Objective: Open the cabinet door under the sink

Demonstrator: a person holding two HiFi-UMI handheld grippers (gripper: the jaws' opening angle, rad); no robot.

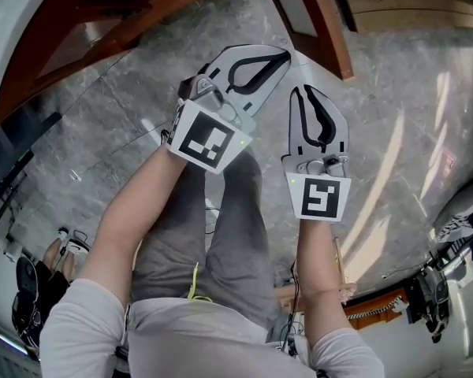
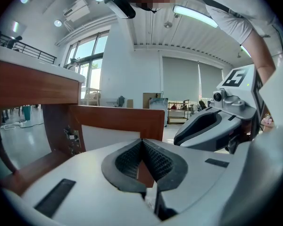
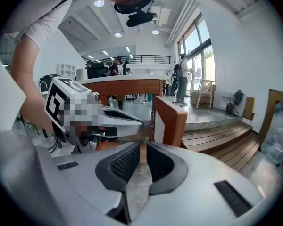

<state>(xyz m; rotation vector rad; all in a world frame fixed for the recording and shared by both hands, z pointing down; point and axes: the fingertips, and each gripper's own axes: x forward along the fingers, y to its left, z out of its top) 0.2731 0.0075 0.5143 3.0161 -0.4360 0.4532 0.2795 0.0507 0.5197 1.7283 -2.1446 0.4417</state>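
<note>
The brown wooden cabinet door [image 1: 325, 30] stands swung out from the cabinet [image 1: 102, 22] under the white counter. In the left gripper view the door [image 2: 118, 119] is straight ahead with a hinge [image 2: 70, 136] beside it; in the right gripper view the door's edge [image 3: 172, 119] rises just beyond the jaws. My left gripper [image 1: 282, 53] is shut and empty, its tip close to the door's lower edge; I cannot tell if it touches. My right gripper [image 1: 306, 93] hangs to its right over the floor, with a narrow slit between its pads and nothing held.
Grey marble floor [image 1: 410, 124] lies below. Wooden steps [image 1: 410, 2] run at the top right. Cables and equipment [image 1: 430, 298] sit at the lower right, and a dark stand [image 1: 8, 179] at the left. People stand far off by a counter [image 3: 132, 81].
</note>
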